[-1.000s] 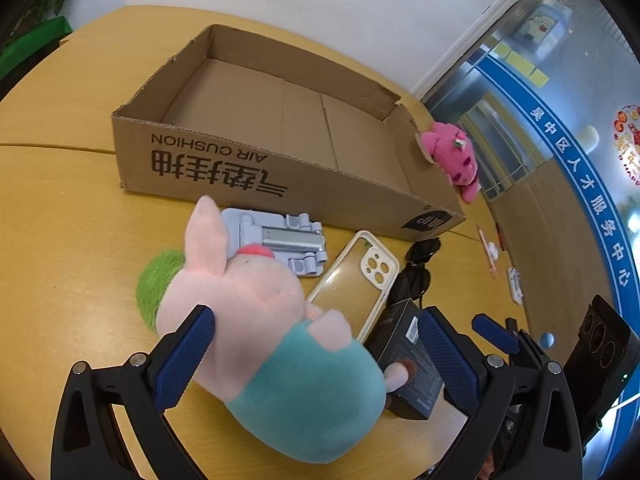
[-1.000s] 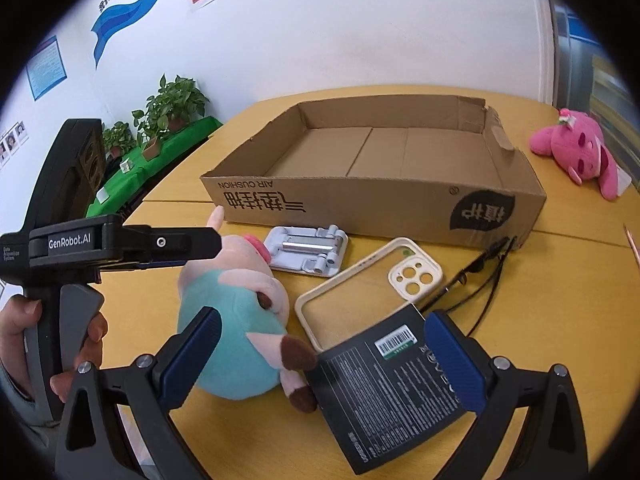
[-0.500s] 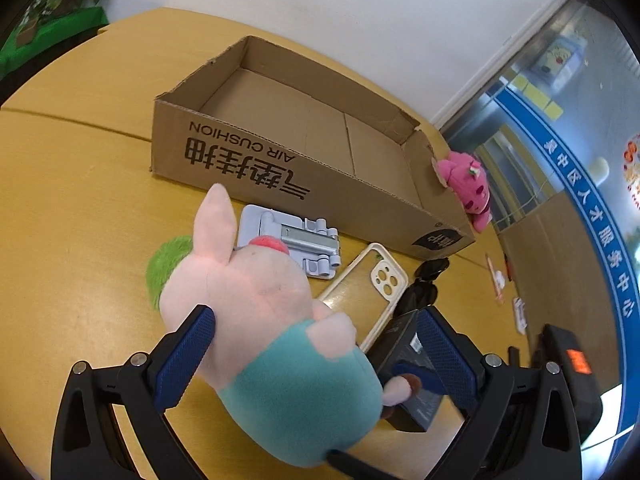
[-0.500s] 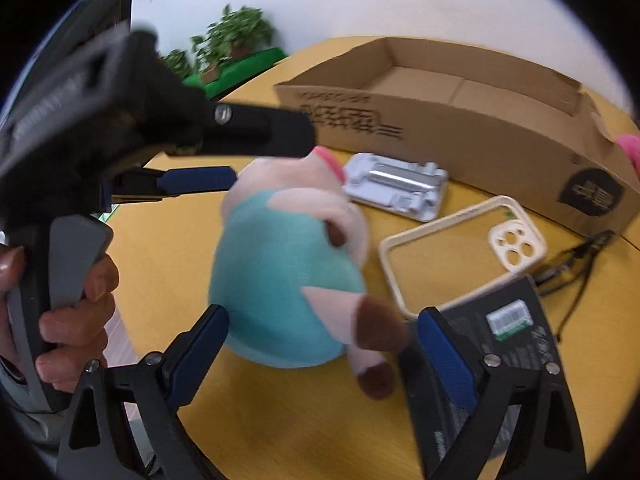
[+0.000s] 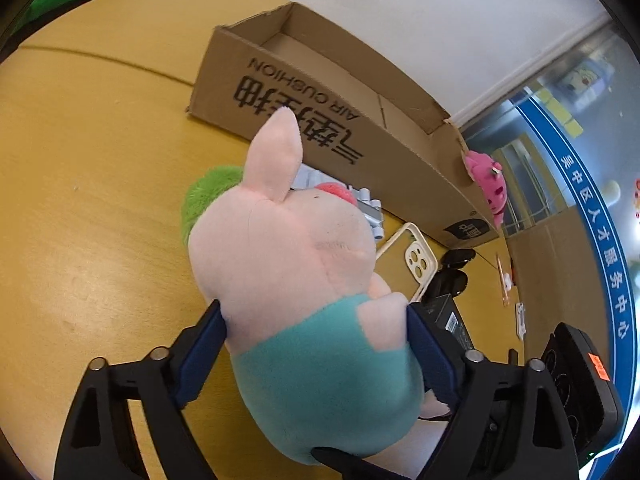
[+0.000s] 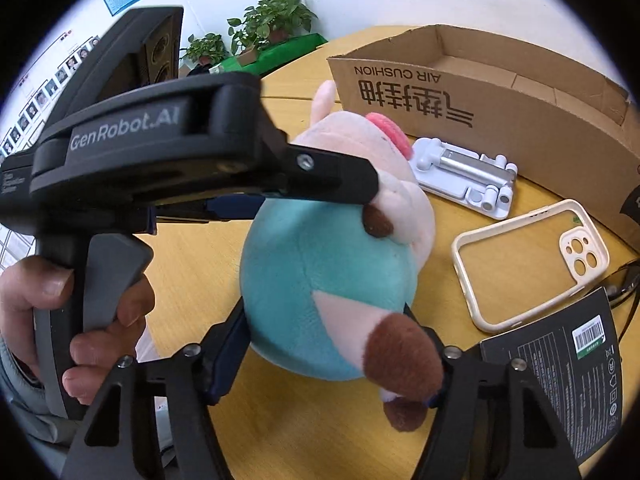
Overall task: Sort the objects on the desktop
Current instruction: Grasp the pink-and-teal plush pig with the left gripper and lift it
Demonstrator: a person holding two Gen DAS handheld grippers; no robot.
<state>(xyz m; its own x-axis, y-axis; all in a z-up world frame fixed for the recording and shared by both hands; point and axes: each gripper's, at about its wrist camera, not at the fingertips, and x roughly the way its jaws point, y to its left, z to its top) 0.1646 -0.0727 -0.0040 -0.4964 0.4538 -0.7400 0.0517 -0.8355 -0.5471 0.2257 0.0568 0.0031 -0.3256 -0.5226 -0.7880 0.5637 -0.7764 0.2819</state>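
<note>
A pink plush pig (image 5: 304,280) in a teal shirt sits on the wooden table. My left gripper (image 5: 316,340) is shut on the pig's body, blue pads pressing both sides. My right gripper (image 6: 328,348) is also shut on the pig (image 6: 320,272), around its lower body and legs. The left gripper's black body (image 6: 160,160) crosses the right wrist view. An open, empty cardboard box (image 5: 360,132) stands behind the pig; it also shows in the right wrist view (image 6: 500,112).
On the table lie a grey phone stand (image 6: 464,176), a cream phone case (image 6: 528,264), a black booklet (image 6: 560,380) and black glasses (image 5: 452,276). A magenta plush (image 5: 490,184) lies past the box's right end. Potted plants (image 6: 256,28) stand at the far left.
Both grippers moved in on the pig and closed on it; they were open a second ago. The pig now looks more upright.
</note>
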